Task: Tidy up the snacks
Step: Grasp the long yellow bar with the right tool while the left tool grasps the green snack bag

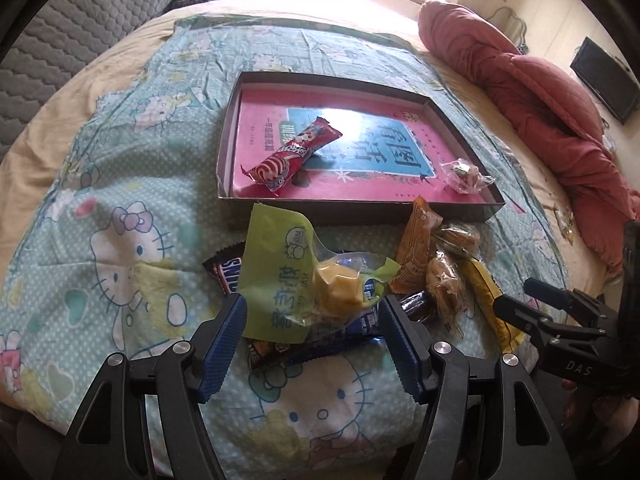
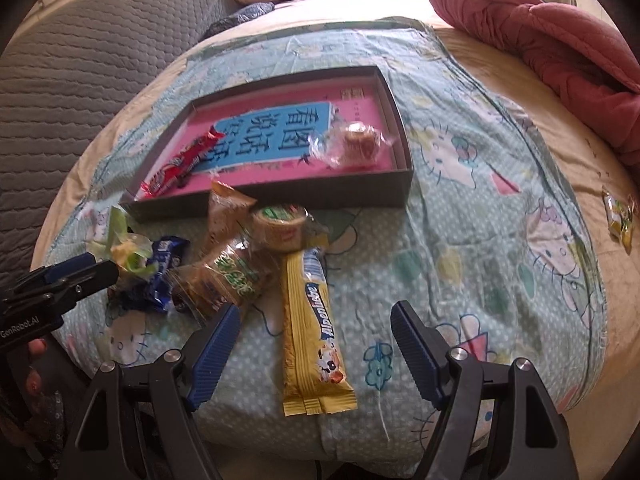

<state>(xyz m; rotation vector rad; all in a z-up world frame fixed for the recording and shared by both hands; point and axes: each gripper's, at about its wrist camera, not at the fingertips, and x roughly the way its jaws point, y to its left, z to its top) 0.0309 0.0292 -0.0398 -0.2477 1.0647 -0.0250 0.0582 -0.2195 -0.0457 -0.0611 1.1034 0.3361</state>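
**Both grippers spread wide above a heap of snacks in front of the box**

In the left wrist view, the left gripper (image 1: 312, 320) filled the bottom centre of the frame with its blue ribbed fingers (image 1: 224, 344) apart and released, clamping nothing. Between them lay the light-green plastic packet with a yellow cake inside (image 1: 296, 276), resting on a dark-blue foil wrapper (image 1: 340, 338); neither pad pressed on it. Left of centre, a dark chocolate bar wrapper (image 1: 224, 274) poked out from under the green packet. Above the heap, at centre frame, sat the shallow grey cardboard box with a pink and blue printed floor (image 1: 360, 210), holding a long red candy wrapper (image 1: 294, 152) at its left and a small clear-wrapped sweet (image 1: 464, 174) at its right corner. Right of the heap lay an orange foil packet (image 1: 416, 252).

In the right wrist view, the clear-wrapped brown pastries (image 2: 228, 276) lay left of centre, below the box. The right gripper (image 2: 316, 344) stood at the bottom centre, likewise unclenched and empty, its fingers straddling the long yellow foil snack bar (image 2: 310, 332) without touching it. Everything rested on a pale-green cartoon-cat bedspread (image 2: 480, 240). A crumpled pink quilt (image 2: 560, 48) occupied the upper right, and a small yellow-green wrapped candy (image 2: 620, 218) lay alone at the right edge.
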